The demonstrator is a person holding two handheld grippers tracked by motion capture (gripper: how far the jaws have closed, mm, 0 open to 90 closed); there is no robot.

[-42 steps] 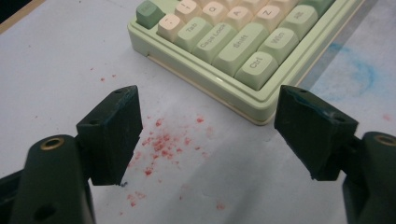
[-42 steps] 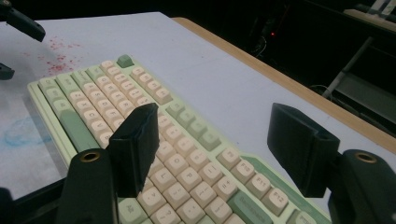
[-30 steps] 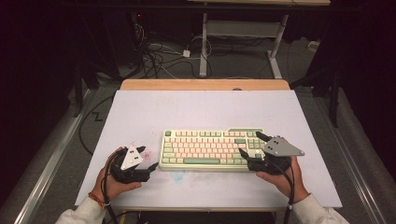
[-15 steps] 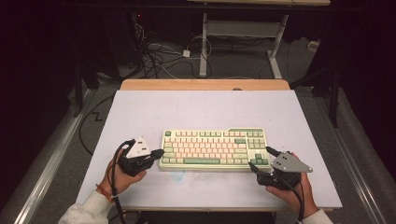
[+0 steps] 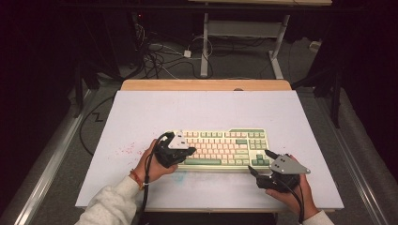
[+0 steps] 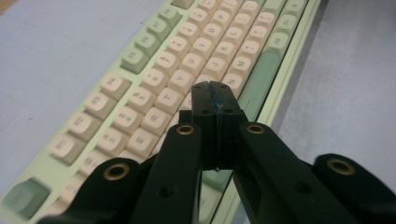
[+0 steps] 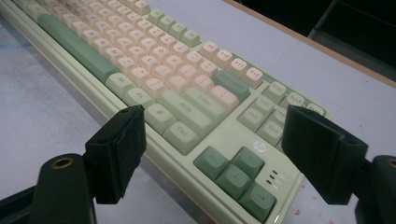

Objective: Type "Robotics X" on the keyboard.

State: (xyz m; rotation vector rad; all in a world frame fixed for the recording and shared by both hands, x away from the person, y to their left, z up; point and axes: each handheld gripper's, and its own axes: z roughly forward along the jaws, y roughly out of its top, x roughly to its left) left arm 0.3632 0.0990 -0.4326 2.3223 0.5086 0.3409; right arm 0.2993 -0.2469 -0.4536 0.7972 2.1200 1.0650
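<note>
We hold the left gripper (image 6: pixel 215 100) clenched empty over the keyboard (image 5: pixel 225 146), near the tabletop's (image 5: pixel 141 117) front edge; the right gripper (image 7: pixel 215 154) gapes released.

A pale lilac-grey worktop (image 5: pixel 141 122) spreads across the middle of the high view, with a wooden strip (image 5: pixel 206 85) running along its far edge. Small red specks (image 5: pixel 126 150) dot its surface toward the near left. Beyond the far edge, a tangle of dark cables (image 5: pixel 157 56) lies on the grey floor (image 5: pixel 244 63), beside a white plug (image 5: pixel 187 53). A white metal frame (image 5: pixel 244 29) stands on that floor farther back. A metal rail (image 5: pixel 56 154) runs alongside the worktop on the left, with a black cable (image 5: pixel 89 126) looping between them.
</note>
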